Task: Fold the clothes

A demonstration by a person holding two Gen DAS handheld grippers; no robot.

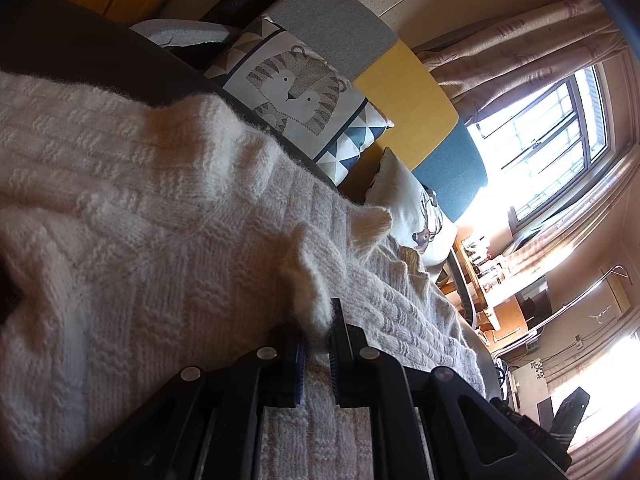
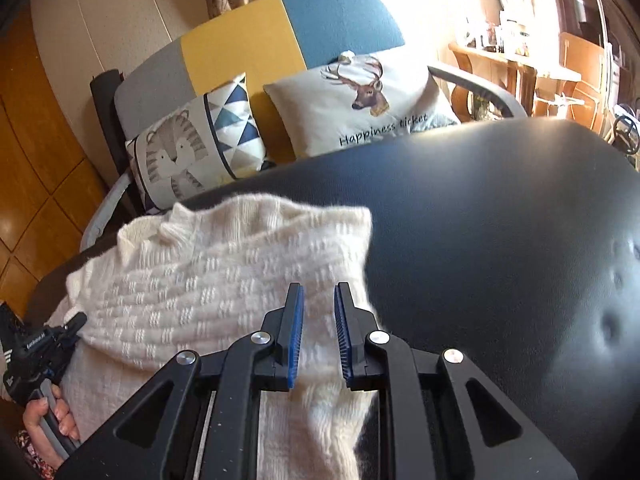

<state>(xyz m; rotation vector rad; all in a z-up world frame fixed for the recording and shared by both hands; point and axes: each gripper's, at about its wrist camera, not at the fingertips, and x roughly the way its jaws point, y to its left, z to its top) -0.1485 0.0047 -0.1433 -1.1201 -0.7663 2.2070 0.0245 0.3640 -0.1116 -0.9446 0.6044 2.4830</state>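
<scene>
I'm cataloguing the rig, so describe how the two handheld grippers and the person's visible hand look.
Both grippers are black, with angular linkage arms, silver round pivot pins and blue ribbed pads on the fingers: left gripper, right gripper. In the right wrist view, the left gripper's body carries small white lettering and a grey handle. The hand shows a floral-patterned sleeve at the wrist.

sweater [image 2: 224, 264] cut off below, window [image 1: 552, 128] glare-washed, shelf items [image 1: 486, 256] tiny
</scene>
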